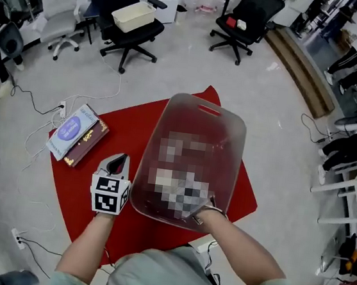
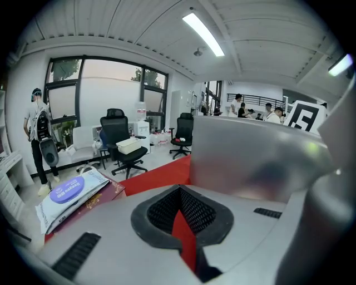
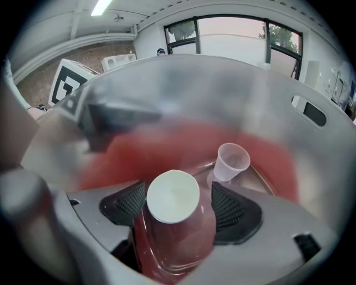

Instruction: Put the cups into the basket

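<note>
Packet on book (image 1: pixel 76 131): lying left of the basket, on the edge of the red mat (image 1: pixel 92 189).
My left gripper (image 1: pixel 119 158): just beside the basket's left wall, outside it. In the left gripper view (image 2: pixel 179 192) my fingers meet at the tips, with only a sliver of red mat showing behind them. I hold nothing there.
Basket (image 1: pixel 191 117): a cloudy see-through tub over the middle of the mat, with a handle slot in its far wall. I cannot tell whether it sits flat or leans.
My right gripper (image 3: pixel 179 199): reached in over the basket's near rim, so the head view shows only my wrist there. My fingers (image 3: pixel 231 209) are spread to a cup's width and press on either side of the red cup.
Red cup (image 3: pixel 181 239): inside the basket, clamped between my right fingers, its white bottom pointing at the far wall.
Clear cup (image 3: pixel 231 161): inside the basket, just right of the red cup and beyond it, tipped on the basket floor, probably on its side.
</note>
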The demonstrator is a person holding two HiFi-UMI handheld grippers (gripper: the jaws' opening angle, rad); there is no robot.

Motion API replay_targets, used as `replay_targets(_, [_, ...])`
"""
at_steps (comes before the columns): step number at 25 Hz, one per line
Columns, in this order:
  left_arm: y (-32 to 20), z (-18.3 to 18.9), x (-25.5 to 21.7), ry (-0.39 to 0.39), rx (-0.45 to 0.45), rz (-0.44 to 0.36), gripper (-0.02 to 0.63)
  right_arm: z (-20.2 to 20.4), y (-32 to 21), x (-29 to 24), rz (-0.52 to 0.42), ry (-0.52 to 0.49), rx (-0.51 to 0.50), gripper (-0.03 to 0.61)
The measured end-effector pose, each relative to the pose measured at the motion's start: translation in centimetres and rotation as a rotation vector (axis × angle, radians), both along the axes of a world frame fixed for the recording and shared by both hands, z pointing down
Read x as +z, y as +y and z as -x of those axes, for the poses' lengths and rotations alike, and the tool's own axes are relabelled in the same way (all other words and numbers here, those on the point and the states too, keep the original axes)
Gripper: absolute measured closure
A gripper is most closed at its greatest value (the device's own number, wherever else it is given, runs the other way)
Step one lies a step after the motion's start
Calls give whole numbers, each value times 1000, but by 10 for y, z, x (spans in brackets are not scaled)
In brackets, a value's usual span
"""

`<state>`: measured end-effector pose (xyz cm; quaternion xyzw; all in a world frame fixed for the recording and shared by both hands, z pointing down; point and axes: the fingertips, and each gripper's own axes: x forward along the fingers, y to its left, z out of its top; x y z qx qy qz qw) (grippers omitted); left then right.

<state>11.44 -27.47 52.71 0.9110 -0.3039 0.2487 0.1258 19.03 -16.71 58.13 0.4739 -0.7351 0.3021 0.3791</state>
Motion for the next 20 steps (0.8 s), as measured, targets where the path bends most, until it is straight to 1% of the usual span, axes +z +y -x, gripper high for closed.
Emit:
replay_targets(2, [1,5,1,-5,-7,2,607,0,-1,-7,-14,-6,9,222])
replay_targets(5, [1,10,-3,-6,-19,3,608,-7,-9,-22,-69,-9,33,222])
replay_targets(10, [2,15,-17,16,-26,-11,607,-12,-23,-51,-164,11,46,224])
replay_targets(17, [12,21,-39,43,-33,-24,609,-5,-32,-98,-266,27,58,233])
replay_targets(18, [14,22,-43,47,-32,-27,608,-3,-31,-106,-279,30,67,260])
replay_targets(20, [16,25,-50,56,-33,-35,607,-1,-30,-121,-310,39,90,431])
